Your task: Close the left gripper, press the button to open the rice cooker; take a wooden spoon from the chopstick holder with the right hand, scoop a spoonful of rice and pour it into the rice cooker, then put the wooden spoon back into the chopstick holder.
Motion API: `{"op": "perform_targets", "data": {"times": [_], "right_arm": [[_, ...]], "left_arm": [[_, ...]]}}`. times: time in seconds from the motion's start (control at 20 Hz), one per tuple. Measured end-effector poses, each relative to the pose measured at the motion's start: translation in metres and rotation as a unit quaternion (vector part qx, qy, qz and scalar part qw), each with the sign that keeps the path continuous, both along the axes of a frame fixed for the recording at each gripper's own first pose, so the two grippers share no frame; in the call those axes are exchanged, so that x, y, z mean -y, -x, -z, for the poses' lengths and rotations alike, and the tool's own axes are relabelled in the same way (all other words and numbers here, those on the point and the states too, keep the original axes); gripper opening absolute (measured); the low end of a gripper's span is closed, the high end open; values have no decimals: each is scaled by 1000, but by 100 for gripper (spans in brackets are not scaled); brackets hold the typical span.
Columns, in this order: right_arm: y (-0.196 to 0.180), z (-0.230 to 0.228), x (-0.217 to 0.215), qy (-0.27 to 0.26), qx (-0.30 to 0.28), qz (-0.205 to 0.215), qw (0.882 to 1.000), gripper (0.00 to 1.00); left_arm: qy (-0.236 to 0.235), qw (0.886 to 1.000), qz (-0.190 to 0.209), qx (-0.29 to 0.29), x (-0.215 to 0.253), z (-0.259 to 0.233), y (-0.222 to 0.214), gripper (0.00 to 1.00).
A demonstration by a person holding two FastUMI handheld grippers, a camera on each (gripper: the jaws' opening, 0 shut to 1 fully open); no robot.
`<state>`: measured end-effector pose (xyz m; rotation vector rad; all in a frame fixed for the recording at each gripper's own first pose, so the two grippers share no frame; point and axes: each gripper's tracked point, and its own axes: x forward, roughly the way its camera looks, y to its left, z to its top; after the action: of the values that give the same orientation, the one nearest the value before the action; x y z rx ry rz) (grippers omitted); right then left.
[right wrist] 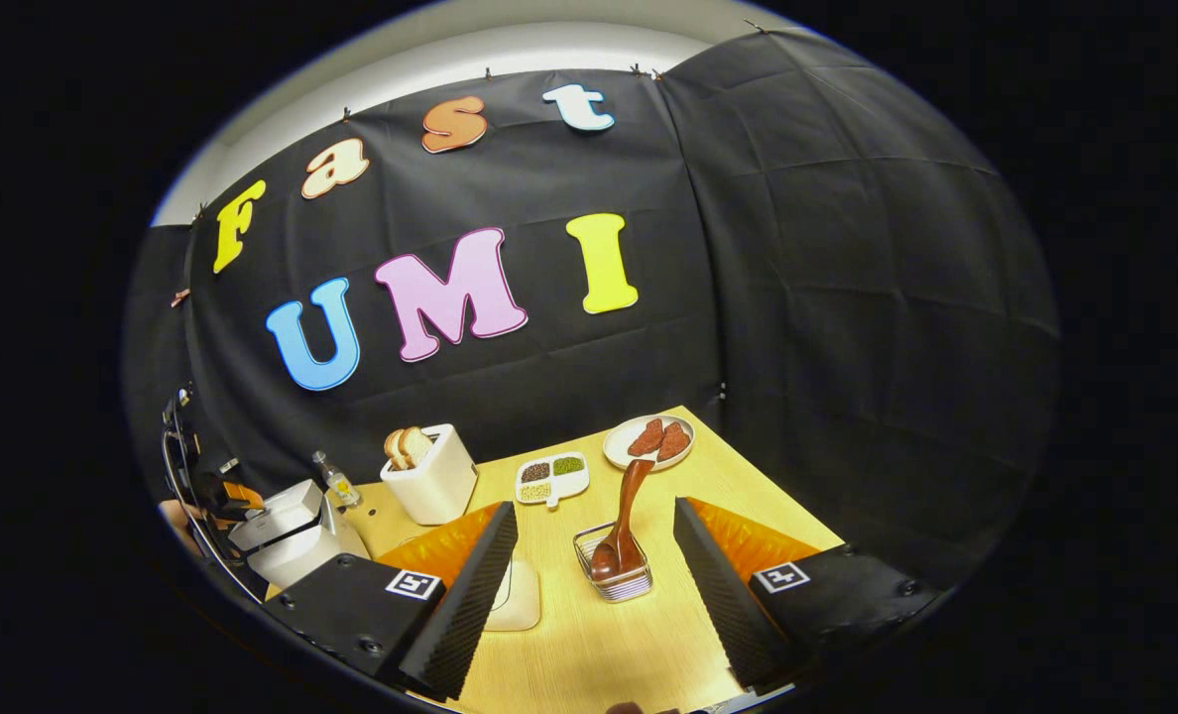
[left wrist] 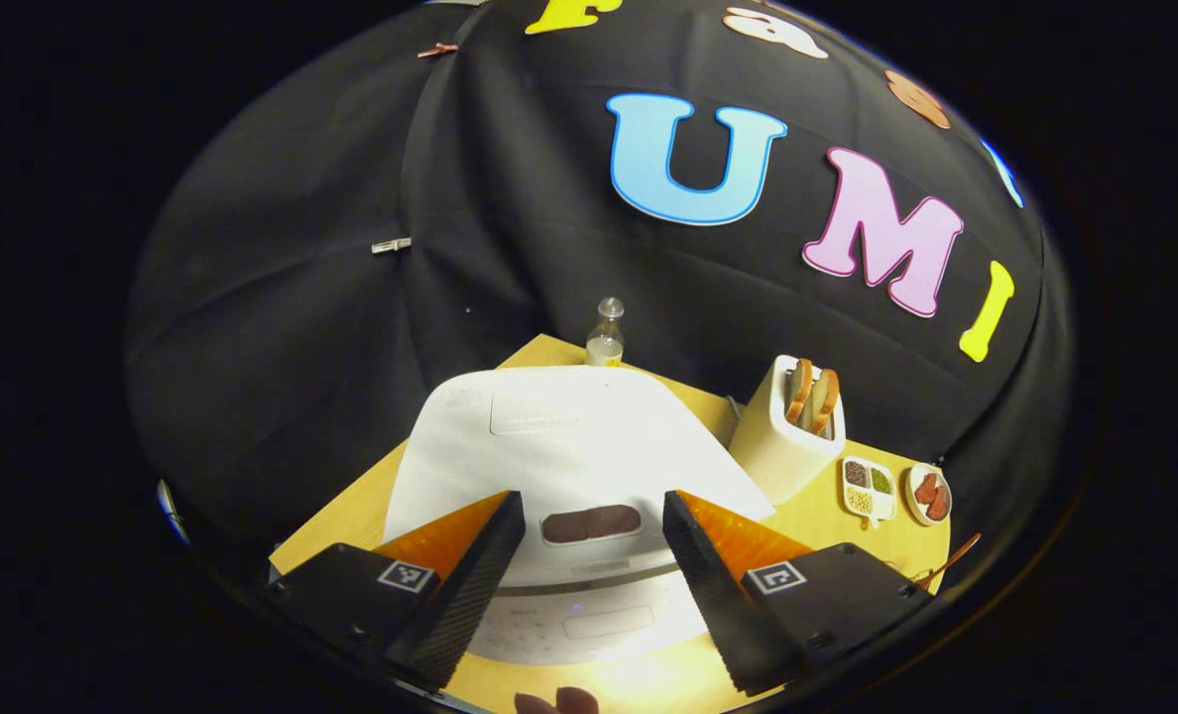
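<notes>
The white rice cooker (left wrist: 569, 436) stands just under my left gripper (left wrist: 591, 501), lid down. Its dark oval button (left wrist: 589, 523) lies between the two open fingers, which touch nothing. In the right gripper view the cooker (right wrist: 292, 535) is at the far left, with the other gripper (right wrist: 220, 492) and a hand over it. A brown wooden spoon (right wrist: 624, 526) stands in the wire chopstick holder (right wrist: 617, 580), its handle leaning up and to the right. My right gripper (right wrist: 594, 506) is open, the holder lying ahead between its fingers, apart from both. A white dish (right wrist: 518, 595) is partly hidden behind one finger.
On the wooden table (right wrist: 648, 645) a white toaster (right wrist: 432, 474) holds bread slices. A small bottle (right wrist: 334, 478) stands behind the cooker. A sectioned dish of beans (right wrist: 551, 476) and a plate with red pieces (right wrist: 650, 440) sit near the back wall.
</notes>
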<state>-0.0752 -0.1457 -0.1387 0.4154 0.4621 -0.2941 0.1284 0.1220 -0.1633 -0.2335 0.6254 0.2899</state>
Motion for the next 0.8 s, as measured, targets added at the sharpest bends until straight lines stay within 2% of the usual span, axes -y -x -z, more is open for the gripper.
{"op": "perform_targets", "data": {"times": [0.2,0.8], "right_arm": [[-2,4,-3,-2,-4,-5,1000,98],[-9,8,-3,-2,-8,-16,1000,98]], "left_arm": [[-39,999,-1,-18,-4,17,0,99],[-53,998,-22,-9,2,35,4,100]]}}
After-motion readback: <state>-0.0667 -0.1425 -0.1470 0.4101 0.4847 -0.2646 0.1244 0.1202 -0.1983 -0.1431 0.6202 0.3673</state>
